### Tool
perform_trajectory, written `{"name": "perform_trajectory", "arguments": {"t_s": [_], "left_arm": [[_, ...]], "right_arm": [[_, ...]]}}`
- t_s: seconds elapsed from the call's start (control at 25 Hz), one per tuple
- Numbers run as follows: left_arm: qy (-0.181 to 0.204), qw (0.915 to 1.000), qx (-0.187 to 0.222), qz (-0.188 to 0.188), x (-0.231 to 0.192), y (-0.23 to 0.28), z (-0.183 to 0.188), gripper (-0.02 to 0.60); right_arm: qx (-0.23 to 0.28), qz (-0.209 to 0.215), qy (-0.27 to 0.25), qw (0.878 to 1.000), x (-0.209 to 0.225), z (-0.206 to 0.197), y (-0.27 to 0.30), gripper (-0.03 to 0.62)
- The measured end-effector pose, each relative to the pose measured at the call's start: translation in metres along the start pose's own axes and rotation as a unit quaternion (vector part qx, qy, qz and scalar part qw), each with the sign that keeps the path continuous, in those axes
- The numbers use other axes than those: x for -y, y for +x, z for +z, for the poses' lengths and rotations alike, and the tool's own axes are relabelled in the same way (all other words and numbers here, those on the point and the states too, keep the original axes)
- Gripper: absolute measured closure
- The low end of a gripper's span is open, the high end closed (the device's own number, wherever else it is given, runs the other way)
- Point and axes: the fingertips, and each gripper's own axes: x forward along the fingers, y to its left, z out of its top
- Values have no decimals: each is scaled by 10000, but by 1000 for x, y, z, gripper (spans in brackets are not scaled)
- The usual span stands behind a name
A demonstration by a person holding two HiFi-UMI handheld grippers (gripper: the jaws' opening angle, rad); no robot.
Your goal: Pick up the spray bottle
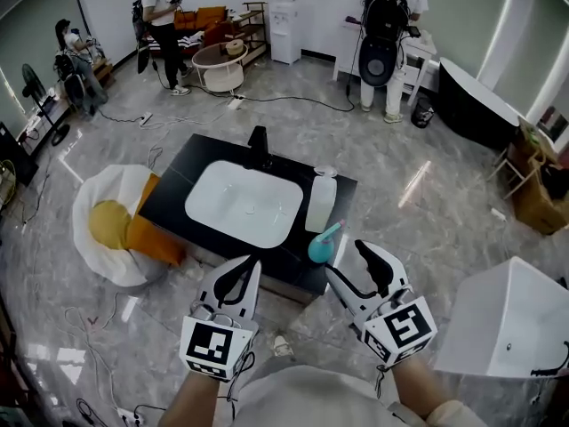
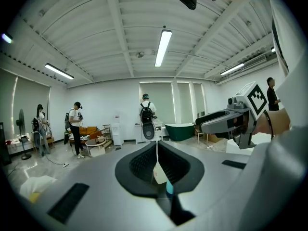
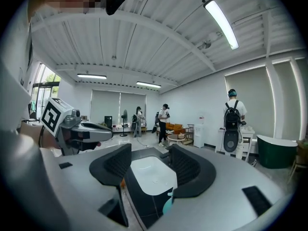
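The left gripper (image 1: 252,263) is held with jaws pressed together, empty; the right gripper (image 1: 343,258) is spread wide, nothing gripped. The bottle (image 1: 321,205) is seen lying untouched on the counter (image 1: 173,189), beside the basin (image 1: 244,205). Reach, grasp and lift are judged still outstanding.

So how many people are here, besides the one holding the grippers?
4: a person at the far left, a person at the back left, a person with a backpack, and a person at the right, in the left gripper view only. Others may be hidden.
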Motion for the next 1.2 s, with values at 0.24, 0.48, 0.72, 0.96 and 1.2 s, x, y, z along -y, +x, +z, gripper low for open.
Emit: {"name": "perform_trajectory", "arguments": {"t_s": [0.24,0.48,0.72,0.96,1.2], "left_arm": [[38,9989,-194,-434,-5,36,-23,555],[-13,9974,-481,-535,-1,64,-40,555],[-124,9966,-752,-318,-7,94,-50,555],[-232,9934,-1095,-263,-4,117,-76,555],[-419,9901,-1324,-198,-1,131,-96,555]], "right_arm": [[-181,-208,137,9995,18,-26,28,313],[-432,-178,453,9979,39,-62,45,313],[-689,-34,600,9958,67,-89,66,313],[-905,120,656,9937,78,-114,75,312],[-1225,249,669,9899,88,-149,85,309]]}}
